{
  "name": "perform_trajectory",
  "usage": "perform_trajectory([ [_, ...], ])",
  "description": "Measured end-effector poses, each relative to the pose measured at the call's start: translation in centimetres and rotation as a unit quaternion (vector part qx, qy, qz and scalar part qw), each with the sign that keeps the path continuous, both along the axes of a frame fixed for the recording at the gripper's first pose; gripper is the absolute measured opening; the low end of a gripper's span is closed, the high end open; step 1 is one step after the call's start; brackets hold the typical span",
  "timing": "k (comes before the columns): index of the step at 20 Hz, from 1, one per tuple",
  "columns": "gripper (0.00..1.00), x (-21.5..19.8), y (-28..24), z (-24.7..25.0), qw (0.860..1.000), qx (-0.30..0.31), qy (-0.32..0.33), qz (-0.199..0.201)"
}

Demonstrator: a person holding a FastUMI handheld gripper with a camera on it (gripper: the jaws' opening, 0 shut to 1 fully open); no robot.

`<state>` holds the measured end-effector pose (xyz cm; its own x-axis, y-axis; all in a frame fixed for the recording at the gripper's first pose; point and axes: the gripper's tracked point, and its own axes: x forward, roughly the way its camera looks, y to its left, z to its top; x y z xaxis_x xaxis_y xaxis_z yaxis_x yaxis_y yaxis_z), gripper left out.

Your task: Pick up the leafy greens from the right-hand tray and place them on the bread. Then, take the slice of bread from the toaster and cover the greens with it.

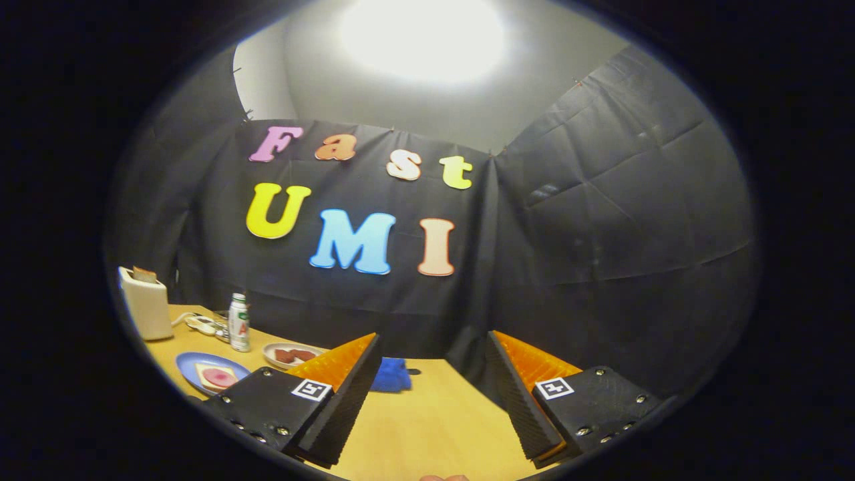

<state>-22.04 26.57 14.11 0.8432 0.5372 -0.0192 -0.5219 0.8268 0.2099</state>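
— Where is the bread to be topped?

— A pale square slice of bread (215,376) lies flat on a round blue plate (189,366) on the worktop, with a round pink slice of meat (218,377) on top of it.

— And the toaster?

— The cream-white boxy toaster (146,304) stands upright well beyond the plate, near the wall. A browned slice of toast (143,273) sticks up out of its top slot.

— The greens?

— I cannot make them out. The tongs (431,394) hold nothing, their fingers spread wide over bare worktop.

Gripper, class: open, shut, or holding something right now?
Gripper: open, fingers spread wide with bare table between them, holding nothing.
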Motion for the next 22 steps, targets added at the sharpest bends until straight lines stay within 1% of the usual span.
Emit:
perform_trajectory([
  [2,0.95,-1.5,3.5,0.2,0.999,0.008,0.008,0.032],
  [6,0.95,-3.2,9.2,-1.3,0.996,-0.005,0.034,0.081],
  [9,0.96,-3.6,12.5,-3.1,0.992,-0.014,0.061,0.109],
  [12,0.96,-4.1,15.2,-5.7,0.985,-0.033,0.107,0.131],
  [14,0.96,-4.5,16.4,-8.4,0.978,-0.068,0.139,0.143],
  [17,0.96,-5.2,17.5,-12.2,0.961,-0.13,0.183,0.161],
  [19,0.96,-5.8,18.0,-14.4,0.95,-0.155,0.209,0.175],
  [22,0.96,-7.0,19.3,-16.6,0.931,-0.177,0.245,0.203],
])
